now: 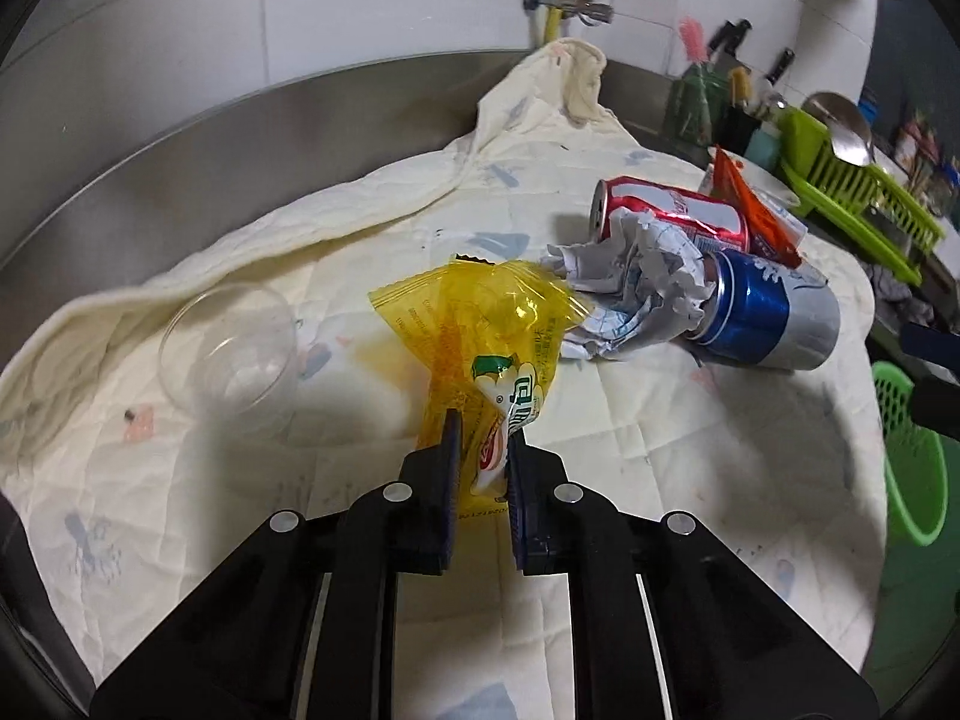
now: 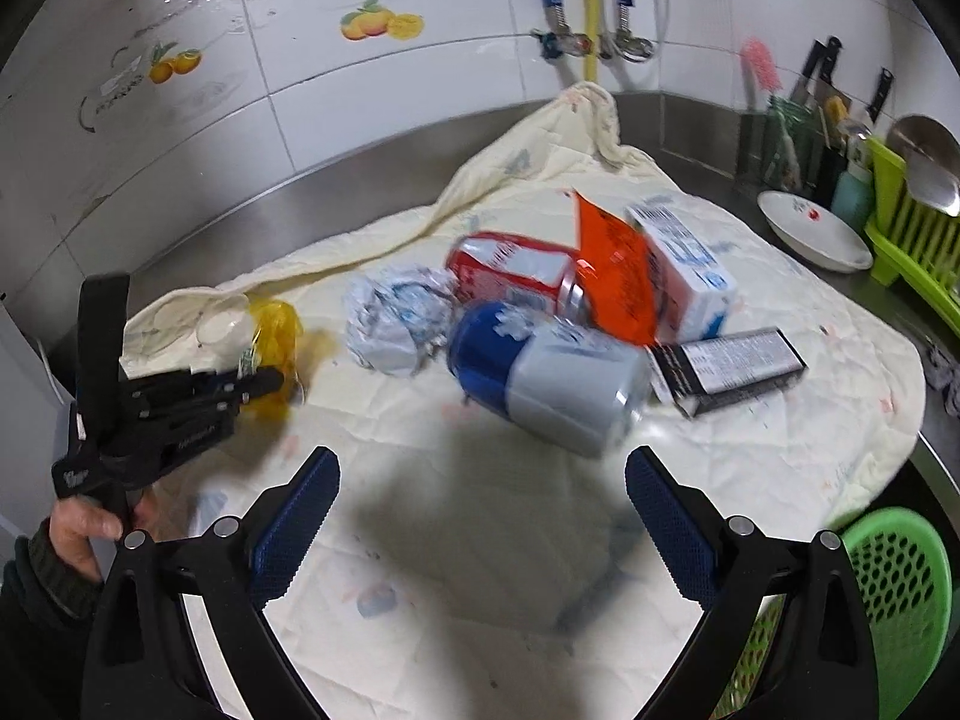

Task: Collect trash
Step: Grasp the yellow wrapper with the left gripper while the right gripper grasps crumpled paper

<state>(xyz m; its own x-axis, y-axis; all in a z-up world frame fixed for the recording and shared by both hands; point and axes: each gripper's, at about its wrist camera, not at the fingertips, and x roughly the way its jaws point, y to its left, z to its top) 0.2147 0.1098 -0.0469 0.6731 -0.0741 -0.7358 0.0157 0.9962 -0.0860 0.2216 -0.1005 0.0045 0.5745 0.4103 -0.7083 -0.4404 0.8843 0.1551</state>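
Note:
My left gripper (image 1: 485, 438) is shut on a yellow snack wrapper (image 1: 480, 324) and holds it over the cream cloth (image 1: 690, 450); both also show in the right wrist view, the gripper (image 2: 273, 375) at far left with the wrapper (image 2: 277, 324). Behind it lie a crumpled paper ball (image 1: 636, 288), a red can (image 1: 666, 210), a blue and silver can (image 1: 768, 315) and an orange wrapper (image 1: 762, 210). My right gripper (image 2: 480, 480) is open and empty, just in front of the blue and silver can (image 2: 546, 372). The paper ball (image 2: 396, 318), red can (image 2: 510, 270) and orange wrapper (image 2: 618, 276) lie beyond.
A clear plastic cup (image 1: 231, 354) lies at the left. A white carton (image 2: 684, 264) and a black box (image 2: 729, 366) lie at the right. A green basket (image 2: 894, 600) sits below the counter edge. A white bowl (image 2: 813, 231), green dish rack (image 2: 912, 228) and knives (image 2: 810, 78) stand behind.

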